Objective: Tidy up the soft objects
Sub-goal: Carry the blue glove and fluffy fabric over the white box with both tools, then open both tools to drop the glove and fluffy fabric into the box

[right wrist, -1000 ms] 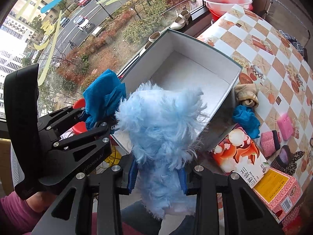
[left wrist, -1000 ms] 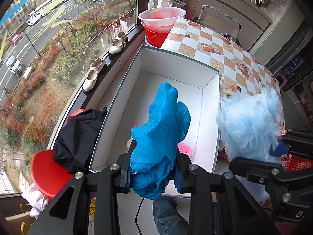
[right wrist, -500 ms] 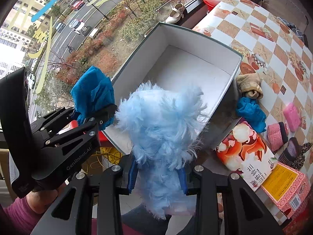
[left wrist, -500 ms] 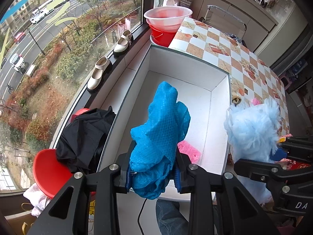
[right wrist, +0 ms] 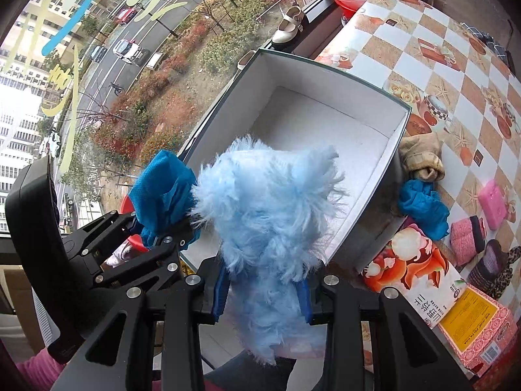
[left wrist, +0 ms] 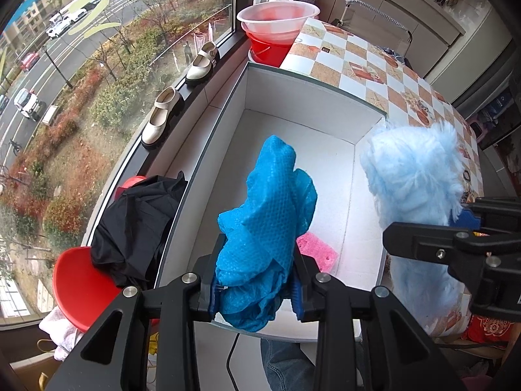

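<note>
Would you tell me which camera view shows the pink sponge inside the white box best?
The left wrist view shows it best: the pink sponge lies on the floor of the white box, partly behind the blue cloth. In the right wrist view the fluffy light-blue item covers that part of the box, so the sponge is hidden.

Each handheld unit is a two-finger gripper built from matte black plastic linkage arms. The left gripper (left wrist: 254, 293) carries round silver screw heads at the linkage pivots, and each finger ends in a blue pad (left wrist: 213, 296) on its inner face. The right gripper (right wrist: 262, 296) has the same construction: black arms, silver screws, blue pads. Seen from the right wrist view, the left unit's body is a tall black housing with rounded edges. The person wears a pink sleeve (right wrist: 35, 366) and blue denim trousers (left wrist: 280, 363).
</note>
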`<state>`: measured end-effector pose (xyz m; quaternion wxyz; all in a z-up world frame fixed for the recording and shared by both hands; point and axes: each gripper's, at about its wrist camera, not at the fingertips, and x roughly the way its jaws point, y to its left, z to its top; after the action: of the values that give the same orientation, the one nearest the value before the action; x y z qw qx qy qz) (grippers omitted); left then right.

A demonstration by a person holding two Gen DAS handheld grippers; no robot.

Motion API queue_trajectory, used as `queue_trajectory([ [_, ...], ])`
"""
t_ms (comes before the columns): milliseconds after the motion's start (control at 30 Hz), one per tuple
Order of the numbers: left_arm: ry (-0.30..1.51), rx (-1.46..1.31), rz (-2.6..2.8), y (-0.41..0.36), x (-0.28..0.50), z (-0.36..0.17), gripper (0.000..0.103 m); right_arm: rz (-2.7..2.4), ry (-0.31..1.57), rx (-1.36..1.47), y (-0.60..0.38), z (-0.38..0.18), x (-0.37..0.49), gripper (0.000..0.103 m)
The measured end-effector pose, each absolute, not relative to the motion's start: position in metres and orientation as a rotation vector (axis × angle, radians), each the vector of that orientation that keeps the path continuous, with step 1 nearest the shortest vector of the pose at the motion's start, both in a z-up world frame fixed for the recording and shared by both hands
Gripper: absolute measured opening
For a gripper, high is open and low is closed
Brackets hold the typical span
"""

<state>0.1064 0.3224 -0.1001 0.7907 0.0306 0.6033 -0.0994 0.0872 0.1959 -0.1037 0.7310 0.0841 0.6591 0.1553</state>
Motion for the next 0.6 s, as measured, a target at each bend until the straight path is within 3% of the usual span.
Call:
queue_trajectory([
  [200, 1.303, 0.067, -0.210, 0.323, 0.107, -0.102, 0.040, 0.347, 1.455, 0.202, 0.199, -0.106, 0.097, 0.036],
  [267, 1.307, 0.061, -0.210, 0.323, 0.108, -0.105, 0.050, 0.348, 1.455, 0.209, 0.199, -0.106, 0.101, 0.036],
  [333, 1.309, 0.069, -0.205, 0.323, 0.108, -0.106, 0.070, 0.345, 1.449, 0.216, 0.199, -0.105, 0.105, 0.036],
  [433, 1.302, 0.104, -0.183, 0.321, 0.106, -0.107, 0.080, 0.350, 1.444, 0.238, 0.198, -0.104, 0.110, 0.039],
  [500, 1.322, 0.129, -0.155, 0.320, 0.107, -0.111, 0.080, 0.349, 1.436, 0.249, 0.196, -0.103, 0.113, 0.058],
  [533, 1.342, 0.128, -0.147, 0.320, 0.108, -0.114, 0.080, 0.345, 1.431, 0.249, 0.196, -0.102, 0.114, 0.063],
  [600, 1.376, 0.103, -0.143, 0.323, 0.110, -0.119, 0.080, 0.331, 1.418, 0.238, 0.196, -0.099, 0.115, 0.091],
])
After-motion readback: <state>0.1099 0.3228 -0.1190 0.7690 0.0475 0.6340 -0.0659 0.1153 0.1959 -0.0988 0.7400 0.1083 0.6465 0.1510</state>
